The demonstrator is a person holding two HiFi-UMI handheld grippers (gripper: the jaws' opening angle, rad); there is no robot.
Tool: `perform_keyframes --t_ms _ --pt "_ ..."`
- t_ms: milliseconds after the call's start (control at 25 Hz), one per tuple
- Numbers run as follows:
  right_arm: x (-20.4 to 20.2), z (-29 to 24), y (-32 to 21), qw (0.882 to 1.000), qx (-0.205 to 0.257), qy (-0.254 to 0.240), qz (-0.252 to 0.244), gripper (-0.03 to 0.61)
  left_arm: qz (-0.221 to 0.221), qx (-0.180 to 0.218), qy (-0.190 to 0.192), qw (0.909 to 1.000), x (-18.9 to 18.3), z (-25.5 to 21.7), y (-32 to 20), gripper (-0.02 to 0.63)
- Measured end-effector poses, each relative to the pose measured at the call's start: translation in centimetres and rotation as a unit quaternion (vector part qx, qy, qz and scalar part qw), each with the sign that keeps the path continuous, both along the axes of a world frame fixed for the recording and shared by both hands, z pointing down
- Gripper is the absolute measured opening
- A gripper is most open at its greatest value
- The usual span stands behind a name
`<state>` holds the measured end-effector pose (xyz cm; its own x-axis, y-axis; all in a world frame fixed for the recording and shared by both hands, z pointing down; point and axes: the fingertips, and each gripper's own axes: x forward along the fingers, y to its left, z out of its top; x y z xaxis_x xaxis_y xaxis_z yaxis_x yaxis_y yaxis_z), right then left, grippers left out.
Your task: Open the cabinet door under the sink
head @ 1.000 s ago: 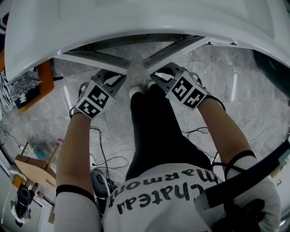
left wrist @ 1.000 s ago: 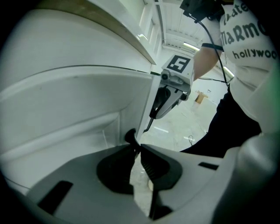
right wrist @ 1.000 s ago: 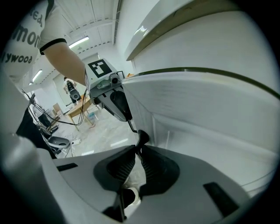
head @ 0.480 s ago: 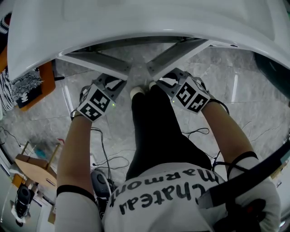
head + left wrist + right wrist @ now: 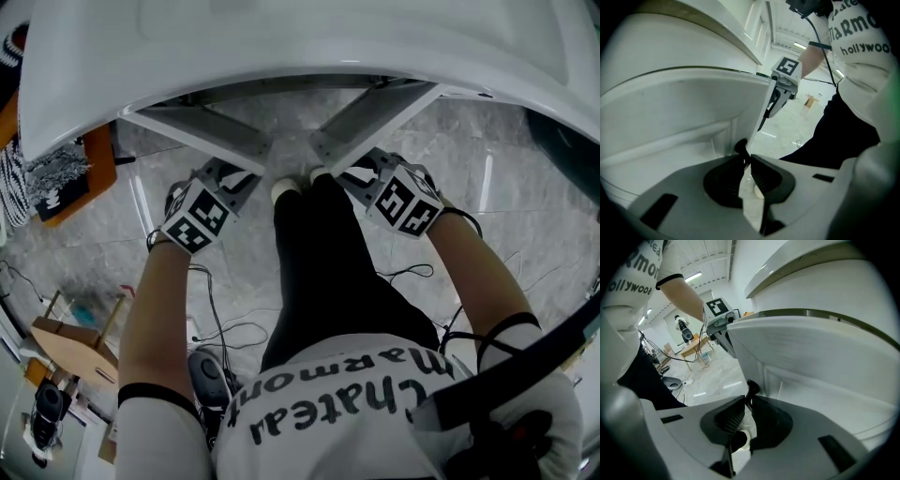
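Note:
Under the white sink (image 5: 300,47) two white cabinet doors stand swung outward in a V. My left gripper (image 5: 240,180) is shut on the small black knob (image 5: 740,146) at the edge of the left door (image 5: 192,136). The knob sits pinched between the jaws of the left gripper (image 5: 746,157). My right gripper (image 5: 359,172) is shut on the black knob (image 5: 753,387) of the right door (image 5: 375,112), the knob's stem caught between the jaws of that gripper (image 5: 749,401). Each gripper view shows the other gripper beyond its own door's edge.
The person's dark trousers and white shoes (image 5: 281,190) stand between the doors on the marble floor (image 5: 525,206). Cables (image 5: 220,328) trail on the floor at the left. A wooden stool (image 5: 70,352) and an orange object (image 5: 94,164) sit at the left.
Both grippers have come back toward the person with the knobs in them. The two doors have swung further open, and the V between them is wider.

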<state>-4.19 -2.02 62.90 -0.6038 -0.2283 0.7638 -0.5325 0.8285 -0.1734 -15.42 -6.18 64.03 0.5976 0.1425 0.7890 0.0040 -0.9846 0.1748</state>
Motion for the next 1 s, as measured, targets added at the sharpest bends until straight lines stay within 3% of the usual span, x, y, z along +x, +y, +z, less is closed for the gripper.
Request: perform_keyframes --t_ms 1000 --pt "2.8 0.6 5.4 0.997 -0.034 0.058 -0.048 0.041 0.035 -0.001 -0.037 0.9987 -3.2 0.4 2.1 0.028"
